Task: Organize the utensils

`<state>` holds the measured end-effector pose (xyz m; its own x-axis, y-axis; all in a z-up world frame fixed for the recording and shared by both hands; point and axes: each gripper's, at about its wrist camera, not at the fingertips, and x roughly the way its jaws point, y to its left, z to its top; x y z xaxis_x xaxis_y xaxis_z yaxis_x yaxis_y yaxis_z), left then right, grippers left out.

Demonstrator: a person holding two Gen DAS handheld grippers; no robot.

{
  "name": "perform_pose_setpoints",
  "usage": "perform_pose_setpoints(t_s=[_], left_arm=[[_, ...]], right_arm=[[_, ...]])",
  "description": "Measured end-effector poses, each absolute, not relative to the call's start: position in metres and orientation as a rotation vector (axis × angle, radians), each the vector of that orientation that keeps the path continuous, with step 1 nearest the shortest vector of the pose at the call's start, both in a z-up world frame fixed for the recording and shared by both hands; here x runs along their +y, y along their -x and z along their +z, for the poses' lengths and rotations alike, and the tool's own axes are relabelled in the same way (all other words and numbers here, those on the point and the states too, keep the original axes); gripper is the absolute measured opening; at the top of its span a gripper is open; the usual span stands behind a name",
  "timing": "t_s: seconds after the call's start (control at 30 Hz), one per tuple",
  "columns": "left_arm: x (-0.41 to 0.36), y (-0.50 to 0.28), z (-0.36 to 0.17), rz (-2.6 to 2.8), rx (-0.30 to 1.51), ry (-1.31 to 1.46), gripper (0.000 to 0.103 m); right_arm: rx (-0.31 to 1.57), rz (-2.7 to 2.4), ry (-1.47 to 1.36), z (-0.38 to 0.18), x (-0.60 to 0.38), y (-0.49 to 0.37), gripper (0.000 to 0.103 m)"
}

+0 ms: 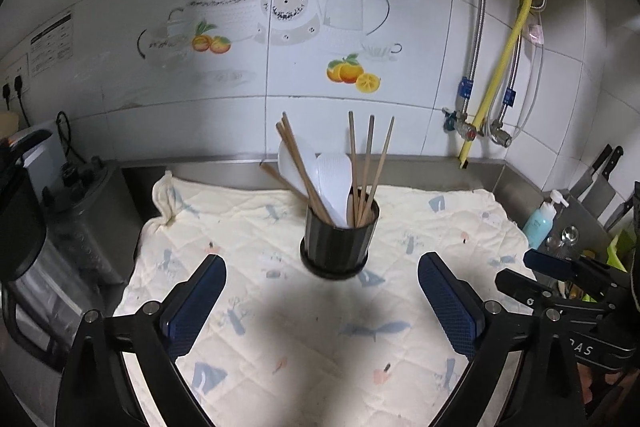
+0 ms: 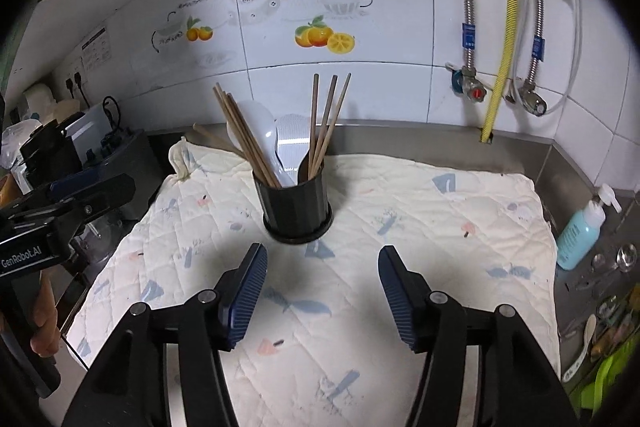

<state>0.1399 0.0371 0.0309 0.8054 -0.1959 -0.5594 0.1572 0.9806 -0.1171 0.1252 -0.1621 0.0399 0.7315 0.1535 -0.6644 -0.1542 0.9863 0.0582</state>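
- The black utensil holder (image 1: 335, 243) is standing upright on the quilted cloth (image 1: 280, 327), toward the cloth's back half, with the tiled wall behind it.
- Wooden chopsticks (image 1: 370, 171) and two white plastic spoons (image 1: 334, 183) are standing inside the holder, leaning outward over its rim; one more stick seems to be lying on the cloth behind the holder.
- The left gripper (image 1: 322, 291) is hovering just in front of the holder with its jaws spread as wide as they go, holding nothing.
- The right gripper (image 2: 323, 291) is also facing the holder from the front, jaws partly open and empty.
- Nothing loose is lying on the cloth in front of the holder, so the sorting is looking nearly complete.
- If the stray stick is to be fetched, the hand should be reaching around the holder, keeping clear of the leaning chopsticks so the holder is not tipped.
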Motion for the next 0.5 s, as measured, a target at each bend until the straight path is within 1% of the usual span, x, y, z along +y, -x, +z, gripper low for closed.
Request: perform_pose_setpoints(t_s=[0.17, 0.5], left_arm=[[0.037, -0.118, 0.026, -0.164, 0.613, 0.040, 0.103], [0.042, -0.093, 0.010, -0.154, 0.656, 0.072, 0.103]], right_arm=[[0.713, 0.160, 0.003, 0.044, -0.165, -0.107, 0.064], [0.700, 0.157, -0.001, 0.046, -0.171, -0.085, 0.065]])
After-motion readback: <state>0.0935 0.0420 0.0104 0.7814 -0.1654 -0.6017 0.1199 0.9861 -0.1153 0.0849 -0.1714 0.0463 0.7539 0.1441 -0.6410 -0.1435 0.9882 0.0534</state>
